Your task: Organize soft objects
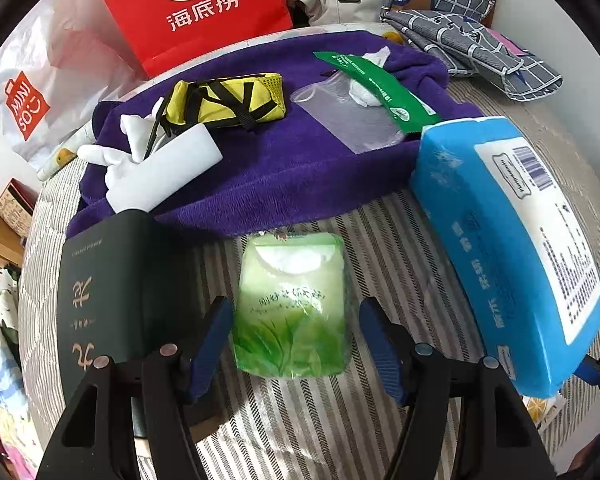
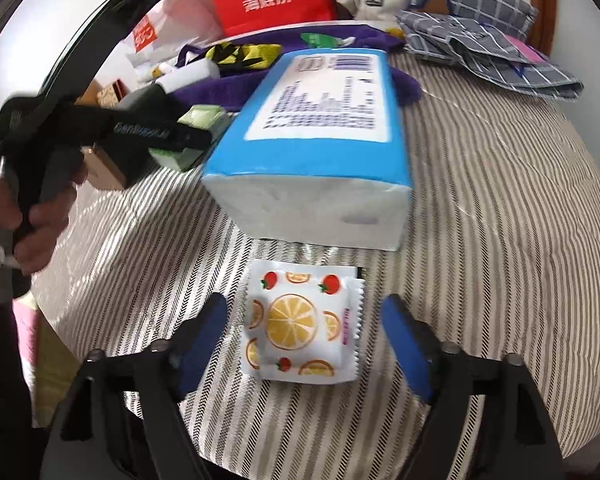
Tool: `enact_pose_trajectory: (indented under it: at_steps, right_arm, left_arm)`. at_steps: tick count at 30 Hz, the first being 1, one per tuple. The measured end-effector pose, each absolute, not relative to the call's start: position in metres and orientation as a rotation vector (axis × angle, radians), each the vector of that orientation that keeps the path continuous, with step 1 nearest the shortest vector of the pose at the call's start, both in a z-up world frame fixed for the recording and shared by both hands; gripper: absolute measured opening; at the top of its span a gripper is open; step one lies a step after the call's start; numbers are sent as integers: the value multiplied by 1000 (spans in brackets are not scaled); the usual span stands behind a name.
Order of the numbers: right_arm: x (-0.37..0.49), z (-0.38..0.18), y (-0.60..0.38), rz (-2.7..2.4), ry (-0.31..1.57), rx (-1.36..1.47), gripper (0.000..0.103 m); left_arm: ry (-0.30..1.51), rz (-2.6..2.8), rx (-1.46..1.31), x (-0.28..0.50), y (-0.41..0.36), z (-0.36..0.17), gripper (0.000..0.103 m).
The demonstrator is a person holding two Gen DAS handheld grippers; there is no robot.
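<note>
In the left wrist view my left gripper (image 1: 296,332) is open, its blue fingers on either side of a green tissue pack (image 1: 292,312) lying on the striped bedding (image 1: 380,248). In the right wrist view my right gripper (image 2: 304,332) is open around a small white tissue pack with orange and strawberry prints (image 2: 300,324). A large blue tissue pack (image 2: 320,140) lies just beyond it; it also shows in the left wrist view (image 1: 508,240). The left gripper (image 2: 172,136) and the hand holding it appear at the left of the right wrist view.
A purple towel (image 1: 268,168) holds a yellow pouch (image 1: 228,100), white tissue pack (image 1: 160,168) and green wet-wipe pack (image 1: 376,88). A black box (image 1: 108,288) stands left. A red bag (image 1: 188,4), Miniso bag (image 1: 24,108) and checked cloth (image 1: 460,28) lie behind.
</note>
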State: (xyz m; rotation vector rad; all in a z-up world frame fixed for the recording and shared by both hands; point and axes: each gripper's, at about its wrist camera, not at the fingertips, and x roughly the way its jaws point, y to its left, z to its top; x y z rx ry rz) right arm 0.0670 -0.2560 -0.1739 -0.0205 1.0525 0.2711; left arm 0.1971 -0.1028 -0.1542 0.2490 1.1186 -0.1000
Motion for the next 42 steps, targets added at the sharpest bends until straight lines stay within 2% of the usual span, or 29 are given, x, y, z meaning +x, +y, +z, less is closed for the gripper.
enact_pose_trajectory:
  at_steps: [5, 9, 12, 16, 18, 22, 26, 42]
  right_arm:
    - [69, -176, -247, 222, 1036, -71, 82]
    - [67, -178, -244, 193, 1022, -115, 75]
    - [68, -175, -250, 174, 1018, -104, 61]
    - [69, -174, -254, 172, 1017, -101, 53]
    - [69, -174, -254, 171, 1015, -105, 52]
    - [69, -174, -255, 163, 1009, -100, 47]
    - [70, -173, -260, 163, 1014, -71, 44]
    - [54, -171, -258, 152, 986, -27, 43]
  left_arm:
    - [1124, -98, 276, 204, -109, -157, 67]
    - [1127, -91, 306, 207, -115, -162, 67]
    - [1130, -95, 311, 208, -118, -165, 67]
    - [1123, -118, 315, 207, -123, -166, 65]
    - [1118, -142, 305, 206, -125, -166, 50]
    - [1097, -161, 307, 201, -126, -166, 48]
    - [1096, -187, 273, 194, -122, -165, 41]
    - [1089, -192, 243, 96, -105, -166, 40]
